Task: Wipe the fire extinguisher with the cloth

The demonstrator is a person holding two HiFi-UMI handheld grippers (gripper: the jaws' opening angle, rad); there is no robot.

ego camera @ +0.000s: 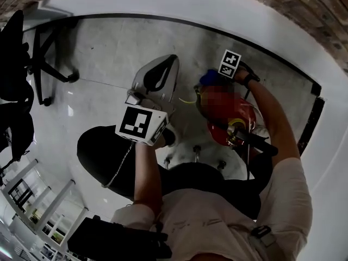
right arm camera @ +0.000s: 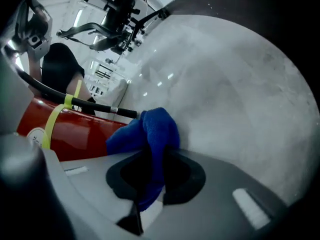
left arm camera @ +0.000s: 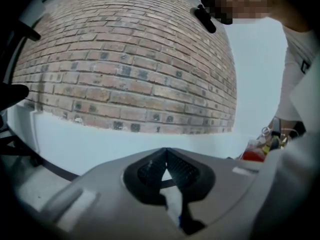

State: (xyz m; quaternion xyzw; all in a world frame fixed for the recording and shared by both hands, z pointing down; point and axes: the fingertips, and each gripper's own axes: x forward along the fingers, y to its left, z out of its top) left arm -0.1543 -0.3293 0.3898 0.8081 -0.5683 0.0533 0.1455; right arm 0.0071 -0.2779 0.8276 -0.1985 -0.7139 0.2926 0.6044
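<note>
Here, from the head view, the person bends over a grey floor (ego camera: 109, 53) beside a white wall (ego camera: 179, 4). The red fire extinguisher (ego camera: 224, 113) is low on the right, its valve end and black hose (ego camera: 255, 141) nearest the person. The right gripper (ego camera: 217, 74) reaches to the body's far end with a blue cloth (ego camera: 207, 78) bunched at its tip, right up against the red shell. The left gripper (ego camera: 163, 72) hangs in the air to the left, apart from the extinguisher, its marker cube (ego camera: 141, 125) facing up. A black office chair (ego camera: 22, 64) stands off at the far left.

In the left gripper view, the two dark pads meet at their tips with nothing between them, so that gripper is closed and empty. Beyond it is a brick wall (left arm camera: 130, 69) over a white band, and a sliver of the extinguisher shows at the right edge.

In the right gripper view, the jaws are clamped on the cloth, which bulges out past the tips beside the red cylinder. A yellow strap (right arm camera: 52, 121) loops round the body, and the hose runs across above it.
</note>
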